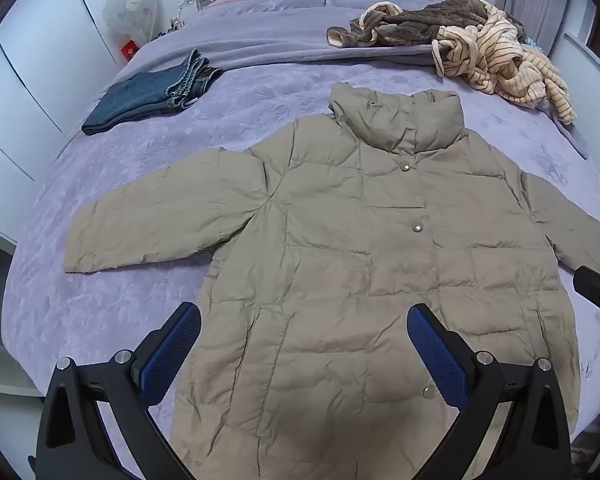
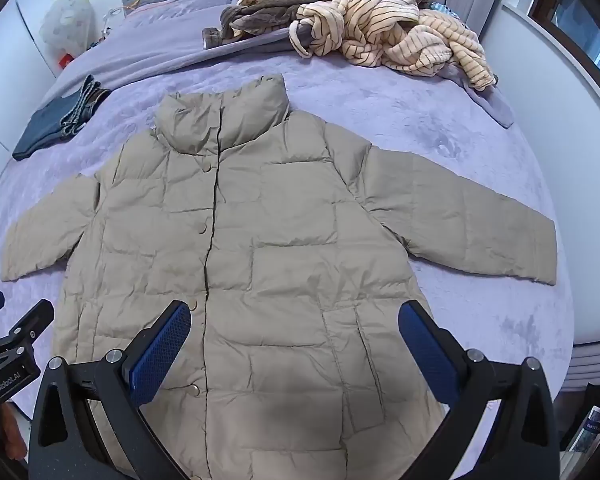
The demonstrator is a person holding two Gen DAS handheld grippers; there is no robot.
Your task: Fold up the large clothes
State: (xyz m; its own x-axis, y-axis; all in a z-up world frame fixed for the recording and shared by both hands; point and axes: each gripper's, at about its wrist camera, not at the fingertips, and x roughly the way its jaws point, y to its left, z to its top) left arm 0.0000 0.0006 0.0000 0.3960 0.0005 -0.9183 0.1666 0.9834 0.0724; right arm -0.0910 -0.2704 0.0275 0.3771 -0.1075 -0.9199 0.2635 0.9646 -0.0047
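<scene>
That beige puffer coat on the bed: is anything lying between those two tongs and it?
Nothing visible. The coat lies spread flat, with the open left tongs and open right tongs directly above its lower half.

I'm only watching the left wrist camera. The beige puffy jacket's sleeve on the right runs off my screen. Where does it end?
Observer: In the right wrist view, that sleeve of the beige quilted jacket lies spread flat on the purple fuzzy bedspread, with its cuff wholly on the bed.
Operator: And the black thing at my right edge?
Observer: That's the right gripper. It is open over the jacket's lower front and holds nothing.
Operator: Does my own tool show there?
Observer: Yes. The left gripper pokes in at the lower left edge, and white GenRobot.AI lettering shows on its side.
</scene>
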